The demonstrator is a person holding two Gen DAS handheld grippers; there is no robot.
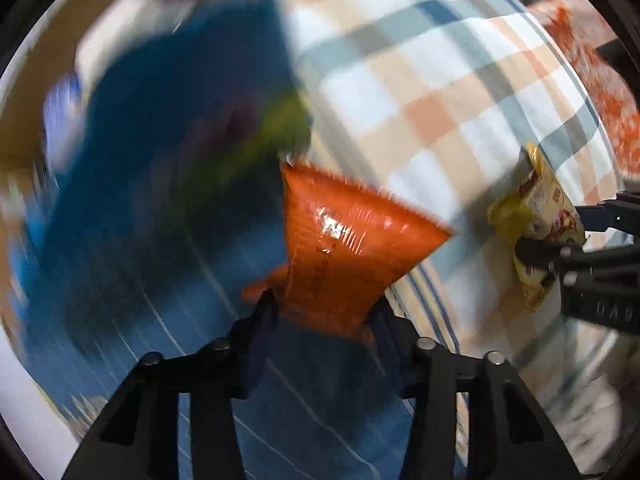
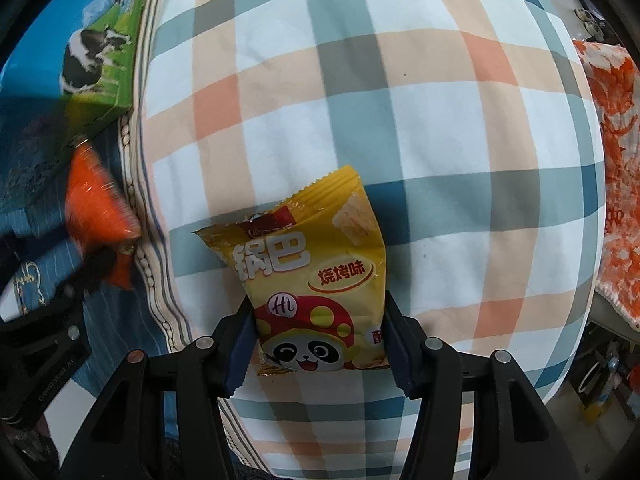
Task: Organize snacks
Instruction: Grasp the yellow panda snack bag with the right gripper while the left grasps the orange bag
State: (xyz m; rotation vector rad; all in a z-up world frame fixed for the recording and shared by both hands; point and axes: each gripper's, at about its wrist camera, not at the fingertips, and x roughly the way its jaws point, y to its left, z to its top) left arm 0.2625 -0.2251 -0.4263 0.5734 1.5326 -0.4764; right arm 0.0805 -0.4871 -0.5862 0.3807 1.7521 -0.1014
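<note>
Pinching orange packet (image 1: 352,248), left tongs (image 1: 324,312); right tongs (image 2: 318,340) seemingly pinching yellow packet (image 2: 316,276); box (image 1: 160,128) blurred.

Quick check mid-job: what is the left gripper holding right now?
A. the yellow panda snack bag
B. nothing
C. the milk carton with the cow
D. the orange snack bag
D: in the left wrist view the left gripper is pinched on the lower end of the orange bag, while the yellow bag sits between the right gripper's fingers.
</note>
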